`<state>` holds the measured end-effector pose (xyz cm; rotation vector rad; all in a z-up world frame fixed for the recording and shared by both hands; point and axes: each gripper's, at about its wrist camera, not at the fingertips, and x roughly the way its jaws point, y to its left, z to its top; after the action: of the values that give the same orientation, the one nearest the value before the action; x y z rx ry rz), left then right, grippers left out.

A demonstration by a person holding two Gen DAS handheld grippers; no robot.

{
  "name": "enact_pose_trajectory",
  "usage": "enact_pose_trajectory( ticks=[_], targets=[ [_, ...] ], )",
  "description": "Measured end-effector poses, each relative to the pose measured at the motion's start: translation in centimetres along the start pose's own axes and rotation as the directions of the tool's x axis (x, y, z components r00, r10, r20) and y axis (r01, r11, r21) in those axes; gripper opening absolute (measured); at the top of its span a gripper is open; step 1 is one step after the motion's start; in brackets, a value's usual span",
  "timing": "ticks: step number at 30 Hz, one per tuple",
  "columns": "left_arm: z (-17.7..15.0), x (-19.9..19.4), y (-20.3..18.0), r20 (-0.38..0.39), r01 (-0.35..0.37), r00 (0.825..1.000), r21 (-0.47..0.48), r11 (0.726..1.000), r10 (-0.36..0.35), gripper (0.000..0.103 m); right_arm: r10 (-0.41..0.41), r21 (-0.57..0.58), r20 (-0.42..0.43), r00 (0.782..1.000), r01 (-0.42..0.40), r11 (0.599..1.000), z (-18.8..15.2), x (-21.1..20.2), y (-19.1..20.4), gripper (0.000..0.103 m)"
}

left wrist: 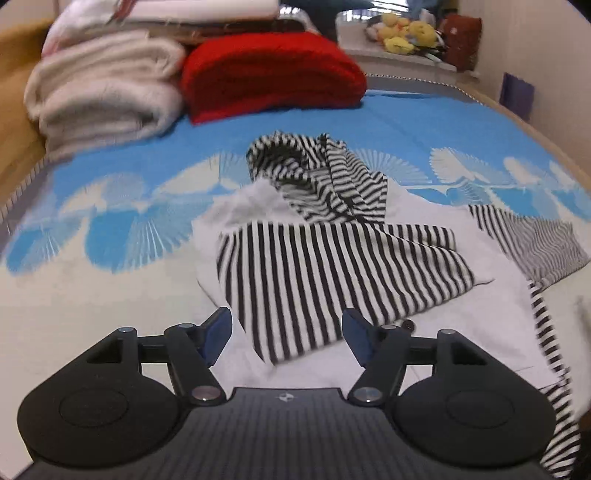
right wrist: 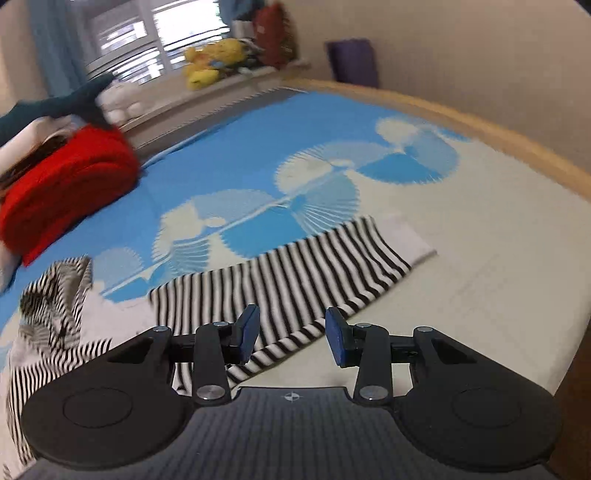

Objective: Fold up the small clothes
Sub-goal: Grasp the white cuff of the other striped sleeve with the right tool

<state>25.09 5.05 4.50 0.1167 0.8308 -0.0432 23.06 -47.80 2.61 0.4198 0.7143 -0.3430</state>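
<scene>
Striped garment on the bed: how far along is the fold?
Done: one sleeve lies folded across the striped garment. In hand: nothing; the left gripper and right gripper are open and empty. Left: the other sleeve lies stretched out, the hood is bunched, the body unfolded.

A blue and cream bedspread (left wrist: 110,295) with pale fan shapes is covering the bed. At its far end a folded red blanket (left wrist: 273,74) is lying just beside a rolled cream blanket (left wrist: 103,96), with more folded bedding sitting on top of them. Beyond the red blanket, yellow soft toys (left wrist: 406,33) are resting on a windowsill, and a purple object (left wrist: 517,96) is leaning against the wall to their right.
</scene>
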Motion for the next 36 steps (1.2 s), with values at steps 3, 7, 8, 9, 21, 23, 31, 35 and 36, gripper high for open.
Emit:
enact_pose_trajectory(
  ticks=[3, 7, 8, 9, 21, 23, 31, 35, 36],
  targets=[
    [0.3, 0.3, -0.5, -0.002, 0.03, 1.0, -0.007, 1.0, -0.03, 0.073, -0.033, 0.055, 0.011, 0.999, 0.033, 0.998, 0.5, 1.4, -1.5, 0.041],
    [0.2, 1.2, -1.2, -0.023, 0.044, 0.999, 0.01, 0.999, -0.044, 0.074, -0.066, 0.087, 0.047, 0.997, 0.062, 0.994, -0.3, 2.8, -3.1, 0.041],
    [0.2, 1.6, -1.4, -0.03, 0.045, 0.999, 0.014, 0.999, -0.045, 0.074, -0.083, 0.092, 0.035, 0.996, 0.079, 0.993, -0.6, 3.5, -3.5, 0.041],
    [0.1, 1.8, -1.6, -0.038, 0.05, 0.998, 0.017, 0.999, -0.049, 0.074, -0.1, 0.111, 0.007, 0.995, 0.099, 0.989, -0.7, 4.5, -4.0, 0.041],
    [0.8, 3.7, -1.6, -0.07, 0.064, 0.995, -0.046, 0.997, -0.067, 0.075, -0.107, 0.323, -0.084, 0.991, 0.128, 0.938, 0.0, 12.0, -6.8, 0.041],
    [1.0, 3.9, -1.6, -0.075, 0.06, 0.995, -0.054, 0.997, -0.064, 0.075, -0.115, 0.331, -0.096, 0.989, 0.141, 0.933, 0.0, 13.0, -7.1, 0.041],
    [1.2, 4.1, -1.8, -0.08, 0.063, 0.995, -0.062, 0.996, -0.068, 0.075, -0.139, 0.323, -0.103, 0.985, 0.165, 0.932, -0.6, 15.3, -7.5, 0.041],
    [1.1, 4.1, -1.7, -0.08, 0.058, 0.995, -0.065, 0.996, -0.063, 0.075, -0.153, 0.312, -0.078, 0.985, 0.17, 0.935, -0.7, 15.8, -6.9, 0.041],
    [1.1, 4.1, -1.6, -0.081, 0.056, 0.995, -0.068, 0.996, -0.061, 0.075, -0.154, 0.312, -0.076, 0.985, 0.17, 0.935, -0.6, 15.9, -6.8, 0.041]
  ],
)
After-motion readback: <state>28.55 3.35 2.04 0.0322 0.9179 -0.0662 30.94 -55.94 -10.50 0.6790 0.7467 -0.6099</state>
